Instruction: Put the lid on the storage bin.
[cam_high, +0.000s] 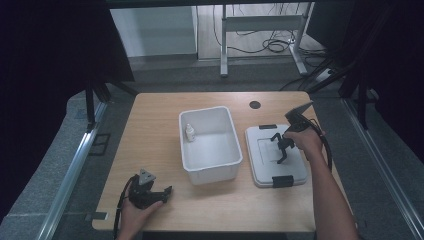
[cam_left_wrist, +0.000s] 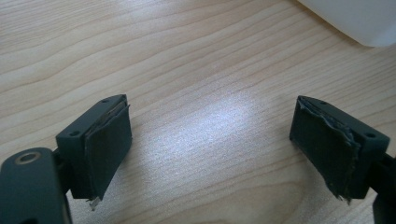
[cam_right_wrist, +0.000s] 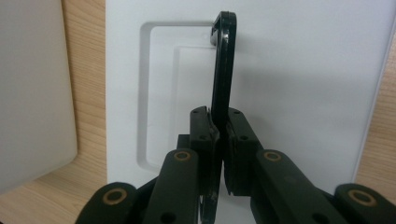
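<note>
A white lid (cam_high: 295, 167) lies flat on the wooden table, right of a white bin (cam_high: 212, 172). Its thin black handle (cam_right_wrist: 223, 60) stands upright from the recessed middle of the lid (cam_right_wrist: 303, 70). My right gripper (cam_right_wrist: 220, 126) is shut on that handle, both pads pressed against its lower part. From above, the right gripper (cam_high: 286, 145) points down over the lid's middle. A small white bottle (cam_high: 190, 133) stands inside the bin at its left wall. My left gripper (cam_high: 167, 191) rests near the table's front left, open, with bare wood between its pads (cam_left_wrist: 109, 140).
Black latches (cam_high: 267, 127) sit at the lid's far and near ends. A round dark hole (cam_high: 255, 105) marks the table's back edge. The bin's corner (cam_left_wrist: 359, 18) lies ahead and to the right of the left gripper. The bin's side (cam_right_wrist: 32, 93) is left of the lid.
</note>
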